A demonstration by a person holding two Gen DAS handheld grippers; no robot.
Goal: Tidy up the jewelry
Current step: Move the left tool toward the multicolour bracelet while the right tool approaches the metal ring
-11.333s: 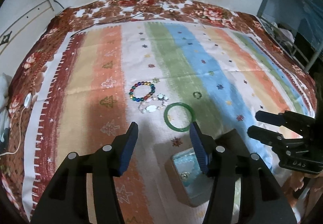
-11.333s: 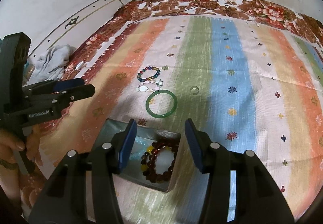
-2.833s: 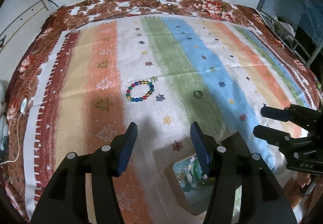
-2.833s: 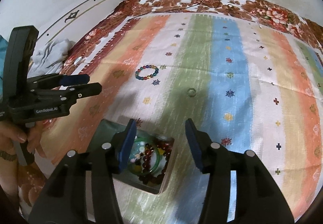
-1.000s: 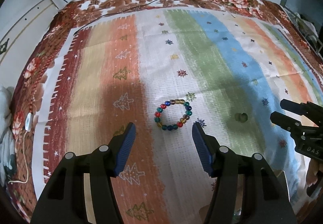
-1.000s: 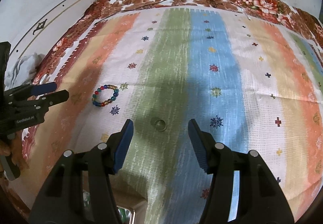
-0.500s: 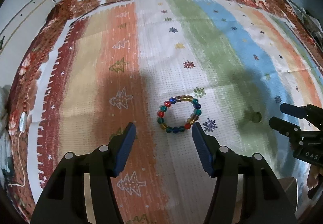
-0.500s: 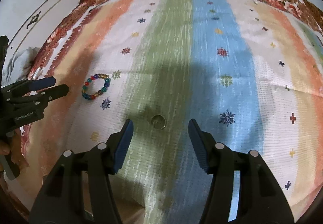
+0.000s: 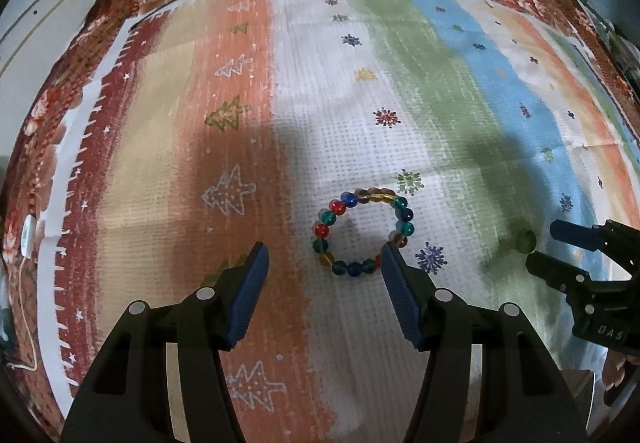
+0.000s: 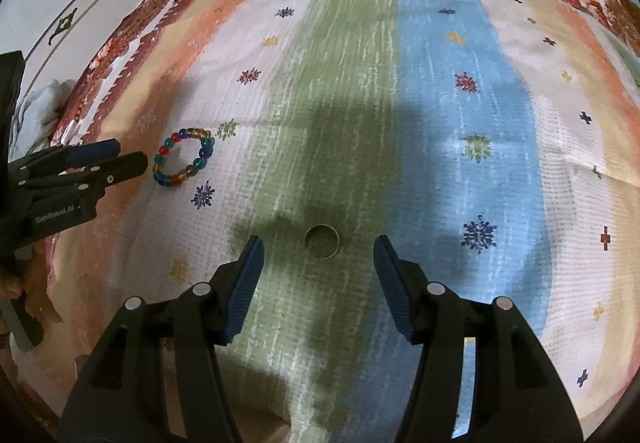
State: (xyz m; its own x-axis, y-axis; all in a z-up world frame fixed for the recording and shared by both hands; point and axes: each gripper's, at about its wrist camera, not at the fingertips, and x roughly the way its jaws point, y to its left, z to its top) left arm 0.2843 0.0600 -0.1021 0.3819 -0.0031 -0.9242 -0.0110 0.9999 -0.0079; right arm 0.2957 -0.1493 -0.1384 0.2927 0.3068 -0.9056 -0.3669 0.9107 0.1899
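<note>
The left tool [image 9: 324, 257] hangs over the striped cloth [image 9: 320, 91] that covers the surface, its two blue-padded fingers [image 9: 250, 283] spread apart and gripping nothing. The beaded bracelet [image 9: 362, 231], a ring of blue, teal, red and amber beads, lies flat on the cloth's white stripe, toward its near edge. It sits just ahead of the fingertips, and the inner finger's tip overlaps its near right beads in the left wrist view; whether they touch cannot be told.

The right tool [image 10: 318, 253] is likewise released, fingers wide, with nothing pressed between them. The small ring [image 10: 322, 242] rests on the green stripe, centred in the gap just past the fingertips and clear of both pads. It lies well apart from the bracelet.

A box corner [image 9: 580, 379] shows at the lower right of the left wrist view, at the cloth's near edge; its contents are hidden.
</note>
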